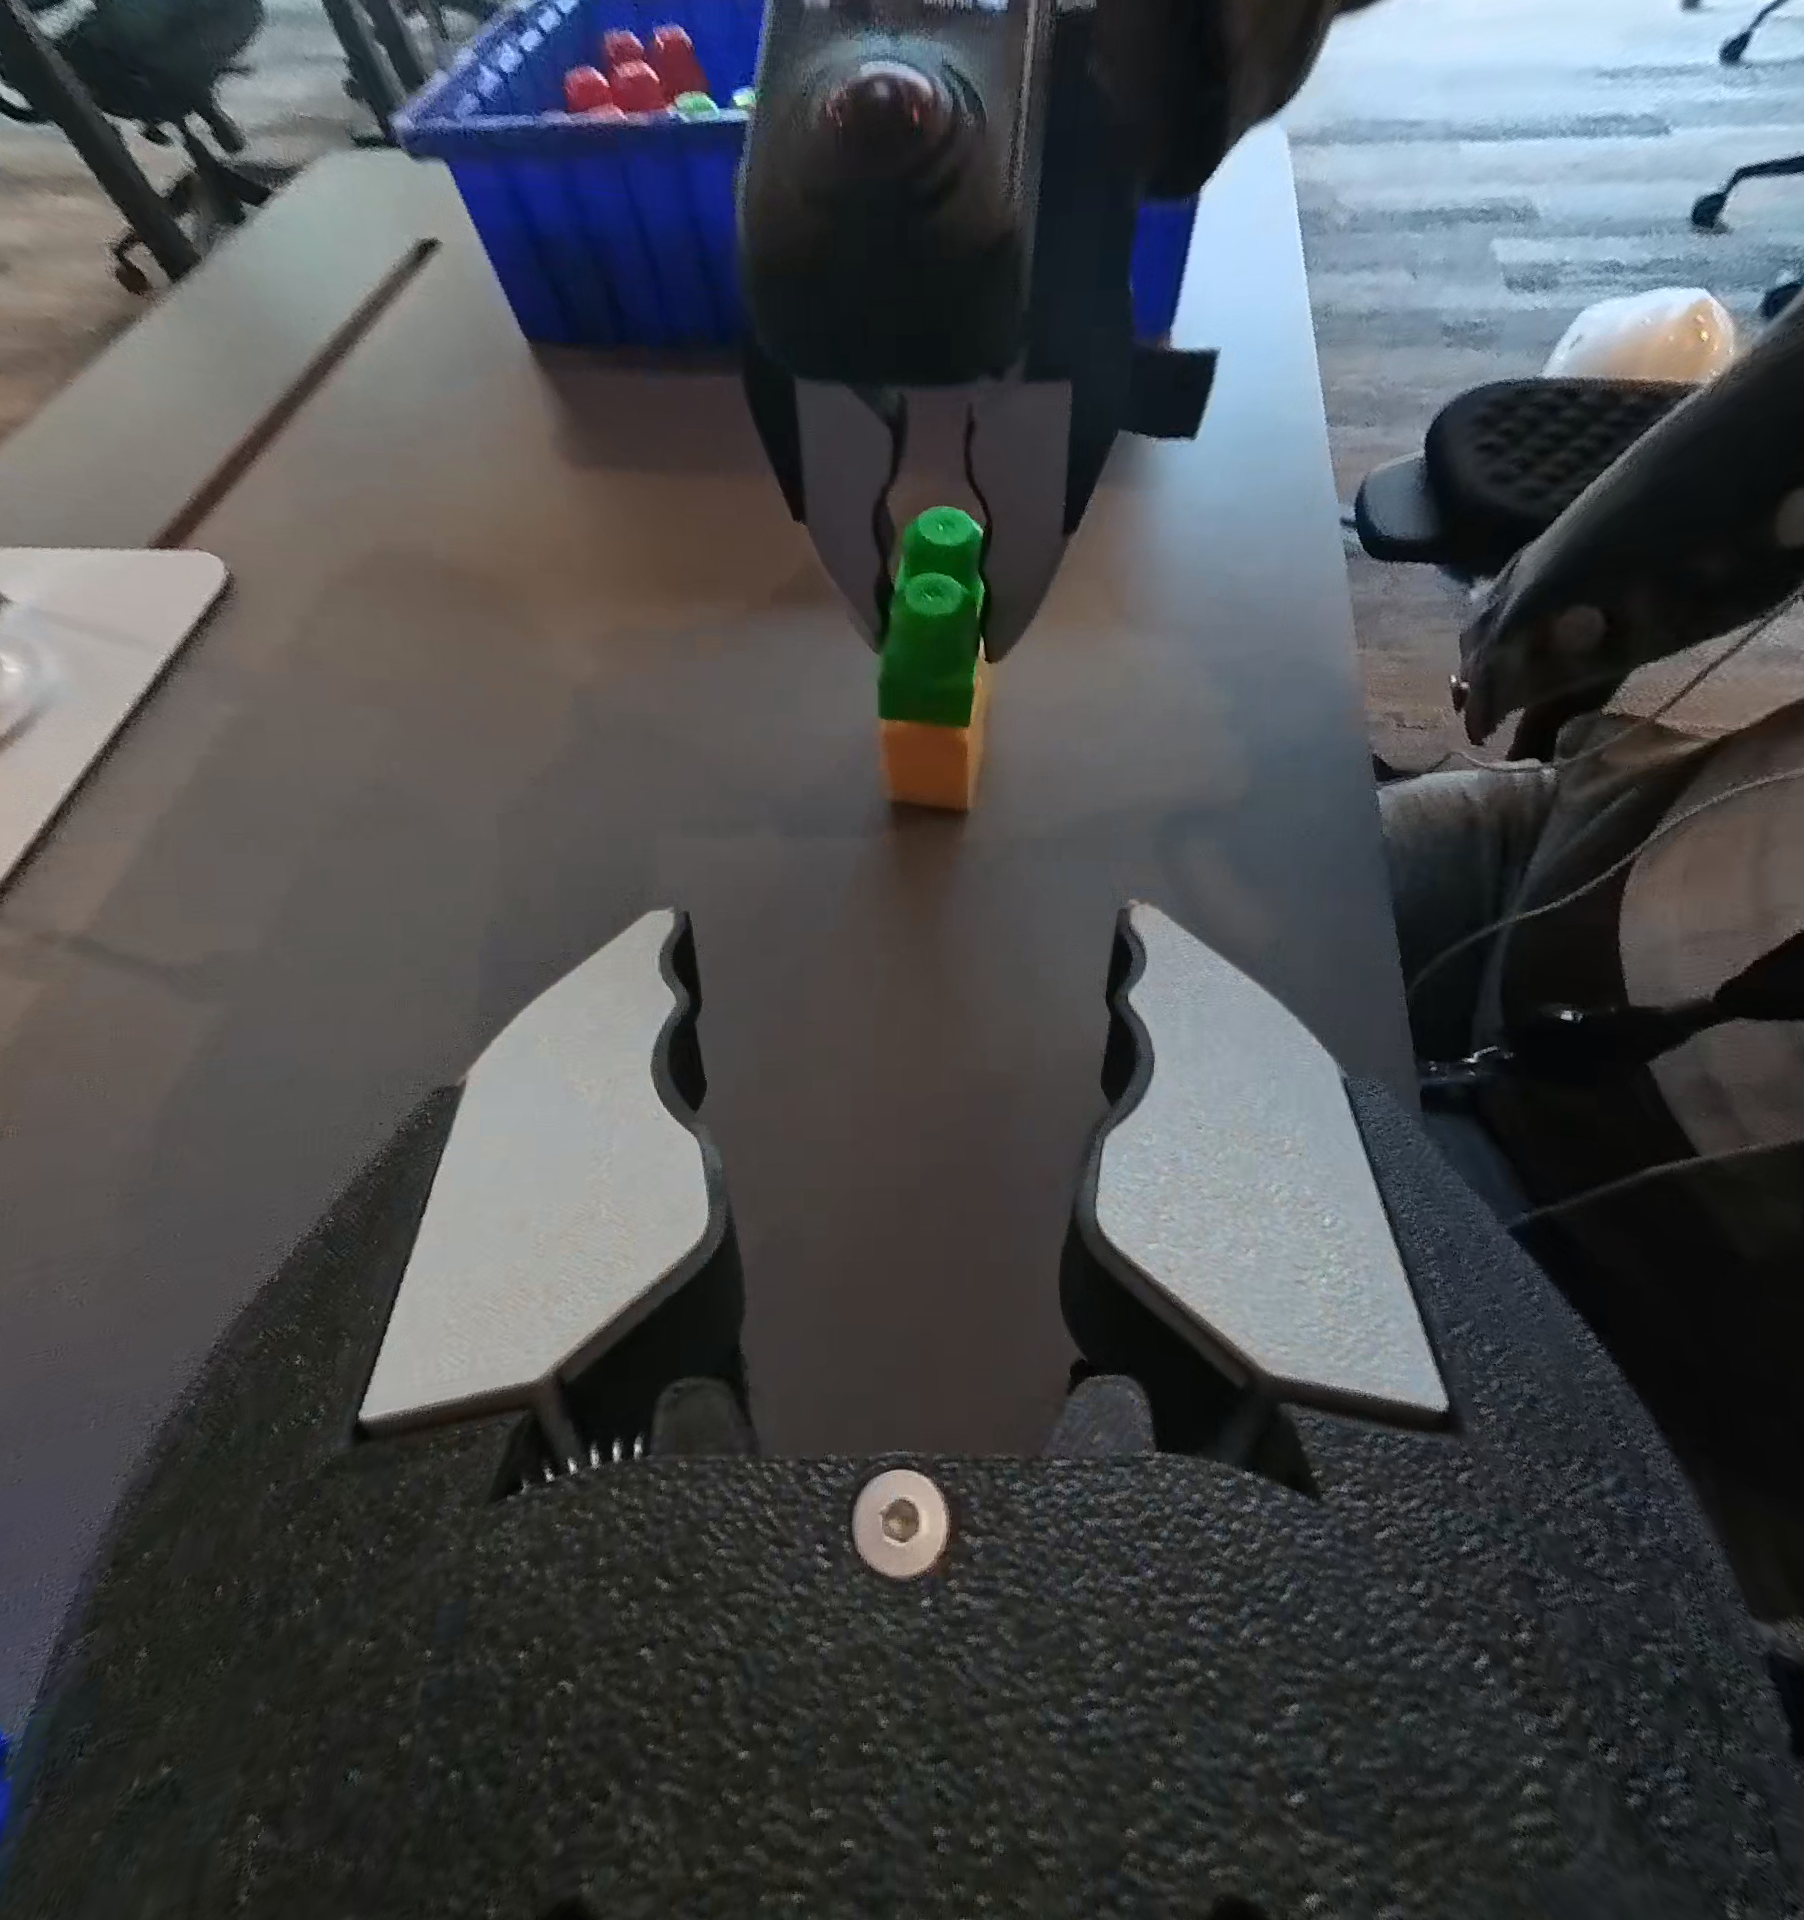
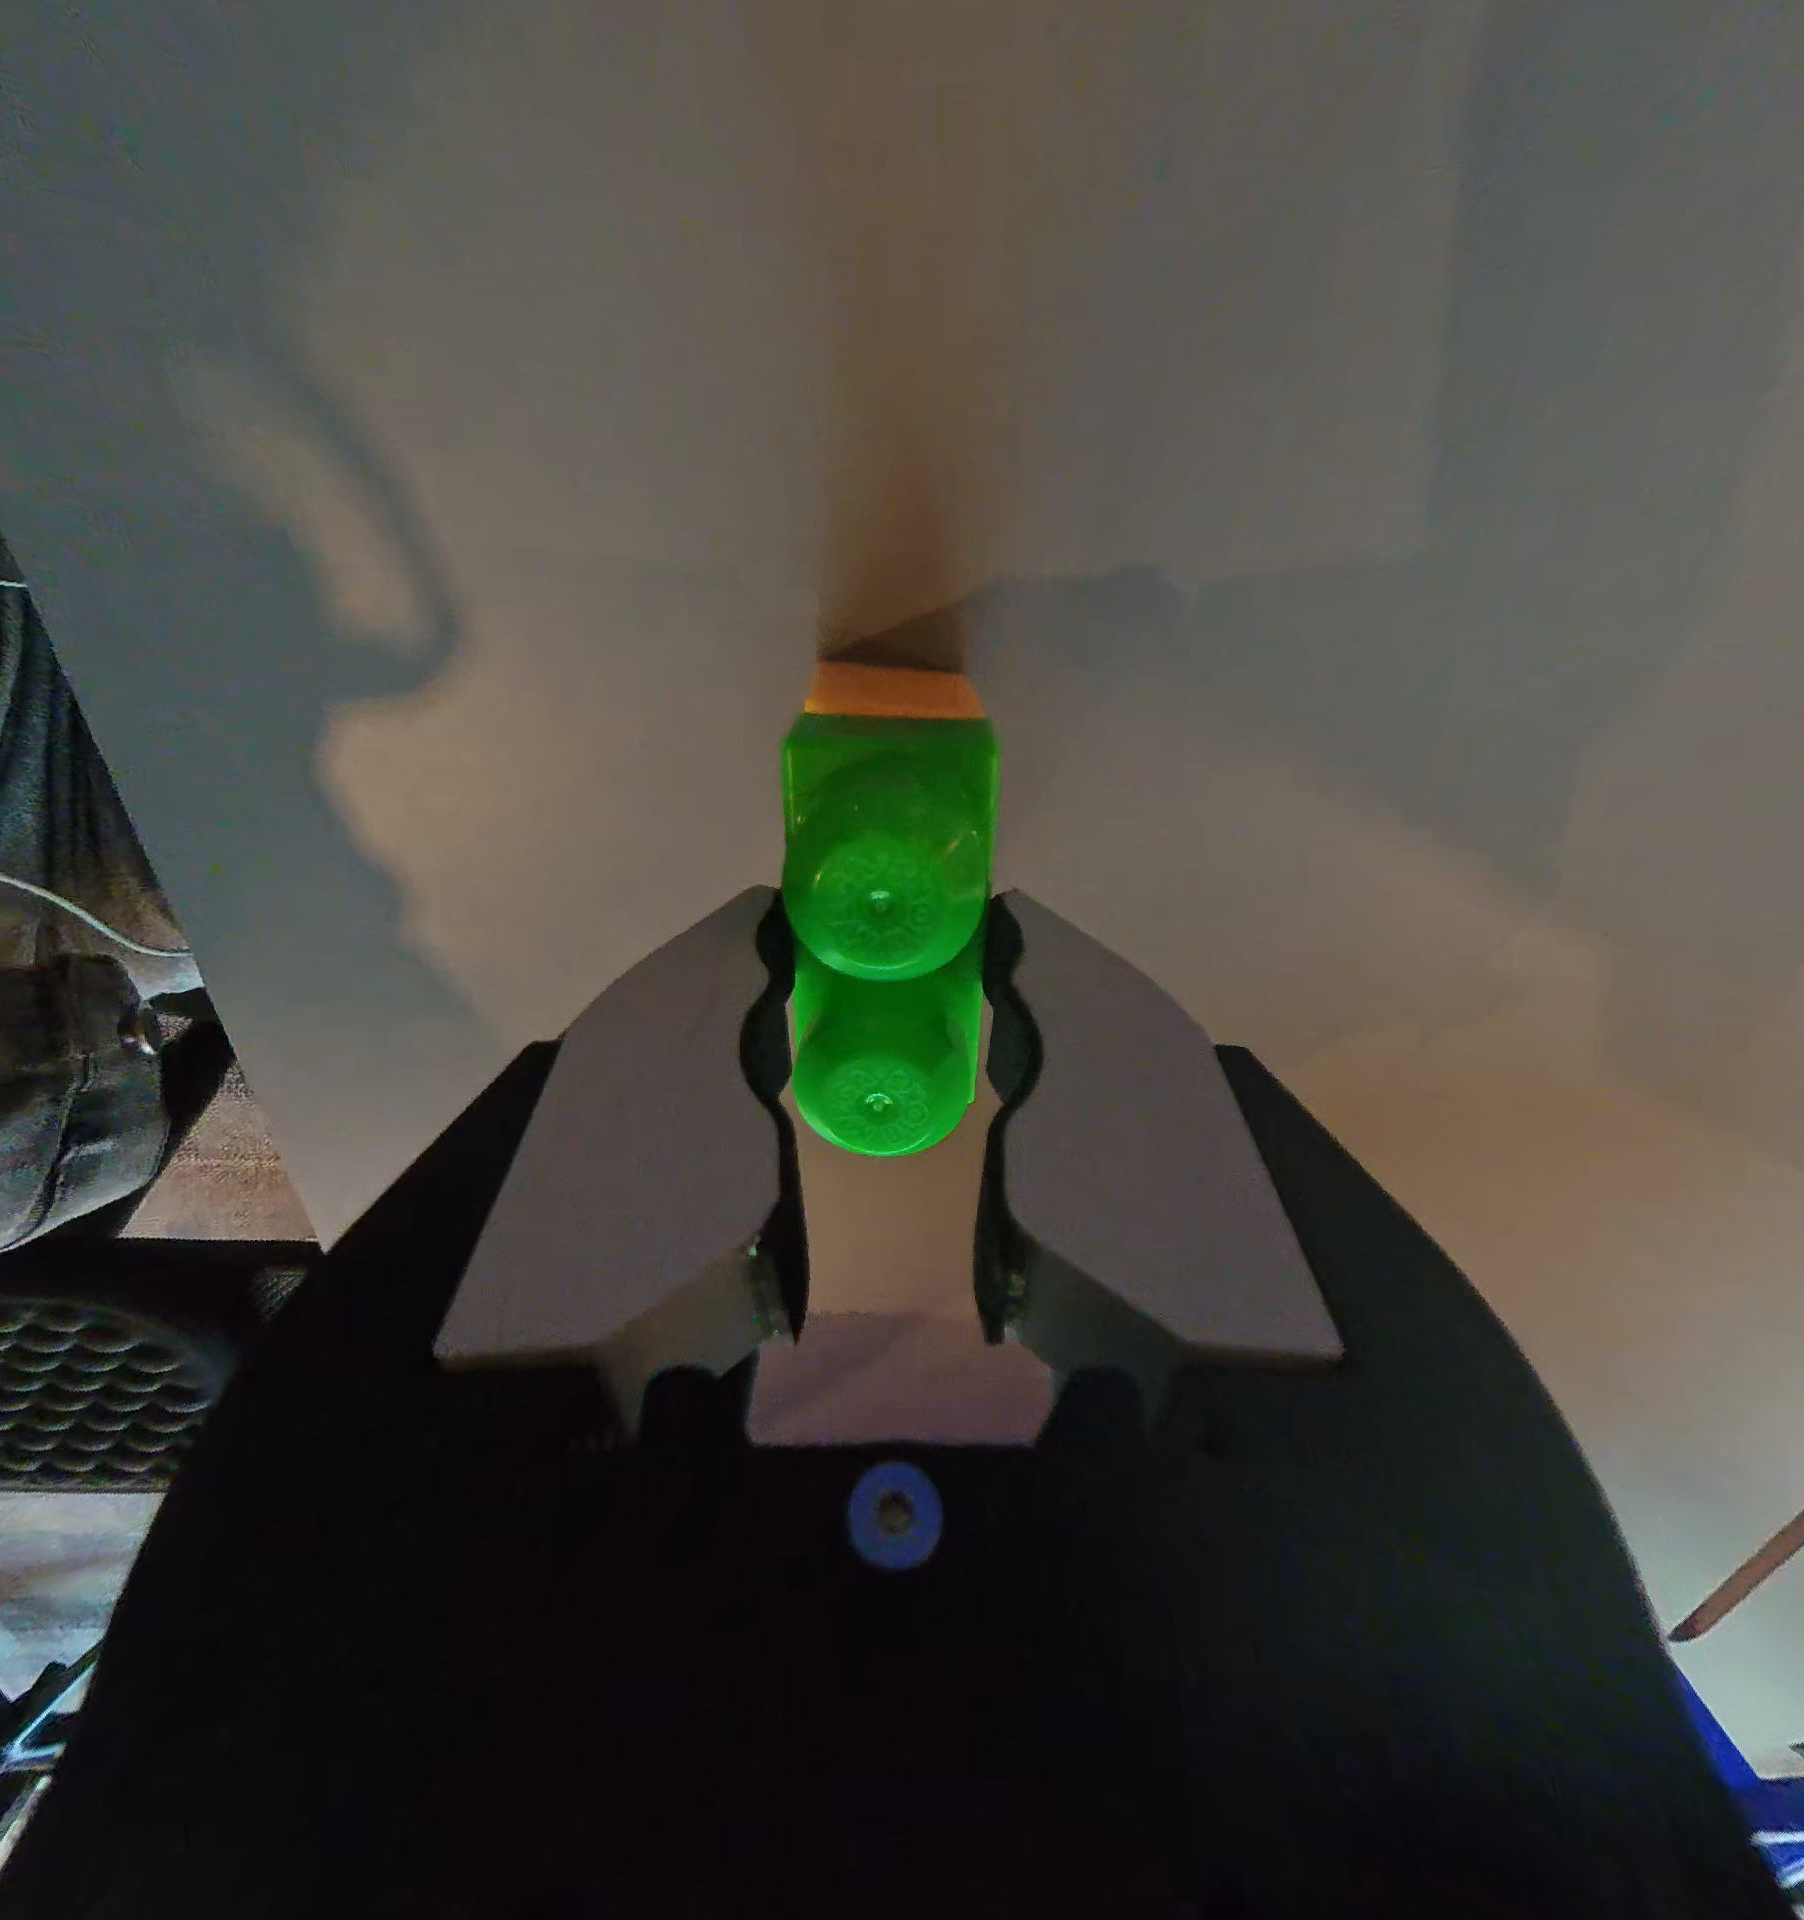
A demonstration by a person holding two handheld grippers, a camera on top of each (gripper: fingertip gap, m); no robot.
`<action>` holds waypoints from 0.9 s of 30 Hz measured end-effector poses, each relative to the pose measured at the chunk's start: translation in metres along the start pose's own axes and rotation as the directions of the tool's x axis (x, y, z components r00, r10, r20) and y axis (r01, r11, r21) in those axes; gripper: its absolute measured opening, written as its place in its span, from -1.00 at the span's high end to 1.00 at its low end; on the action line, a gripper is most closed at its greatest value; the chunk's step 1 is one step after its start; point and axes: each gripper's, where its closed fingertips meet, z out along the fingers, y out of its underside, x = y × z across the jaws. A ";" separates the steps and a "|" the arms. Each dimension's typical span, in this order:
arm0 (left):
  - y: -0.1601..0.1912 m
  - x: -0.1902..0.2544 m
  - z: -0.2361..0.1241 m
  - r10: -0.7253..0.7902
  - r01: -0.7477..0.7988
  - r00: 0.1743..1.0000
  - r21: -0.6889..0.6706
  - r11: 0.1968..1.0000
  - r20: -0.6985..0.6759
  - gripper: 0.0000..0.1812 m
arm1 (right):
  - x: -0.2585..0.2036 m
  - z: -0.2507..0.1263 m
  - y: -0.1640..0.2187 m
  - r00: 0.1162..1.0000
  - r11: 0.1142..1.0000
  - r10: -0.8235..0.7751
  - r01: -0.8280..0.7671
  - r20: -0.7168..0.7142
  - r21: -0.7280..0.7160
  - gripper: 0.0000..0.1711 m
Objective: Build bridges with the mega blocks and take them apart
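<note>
Dark table (image 1: 378, 790), bearing all items. Blue bin (image 1: 607, 229), at the far end beyond the block stack, holds red blocks; its contents are largely cut off. Left gripper (image 1: 903, 1023), before the stack, jaws spread and empty. Right gripper (image 2: 887, 1023), above the stack, jaws closed on the green block (image 1: 929, 634). This sits on an orange block (image 1: 934, 764), mostly hidden from above. Judged light, rigid, smooth plastic; best held by its flat sides.
</note>
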 end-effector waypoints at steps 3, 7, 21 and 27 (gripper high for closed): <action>0.008 0.003 0.008 -0.004 0.003 0.999 -0.033 0.999 -0.036 0.17 | 0.000 0.001 0.001 1.000 0.999 0.001 -0.001 0.001 -0.034 0.60; 0.015 0.004 0.015 -0.011 0.008 0.998 -0.056 0.998 -0.059 0.18 | 0.000 0.004 0.002 1.000 0.997 0.004 -0.003 0.019 -0.080 0.60; 0.022 0.008 0.029 -0.038 0.031 0.992 -0.064 0.998 -0.123 0.18 | -0.002 0.008 0.004 0.997 0.991 0.017 -0.006 0.080 -0.136 0.59; 0.028 0.008 0.038 -0.060 0.049 0.988 -0.075 0.996 -0.144 0.19 | -0.002 0.009 0.005 0.996 0.990 0.009 0.003 0.085 -0.144 0.59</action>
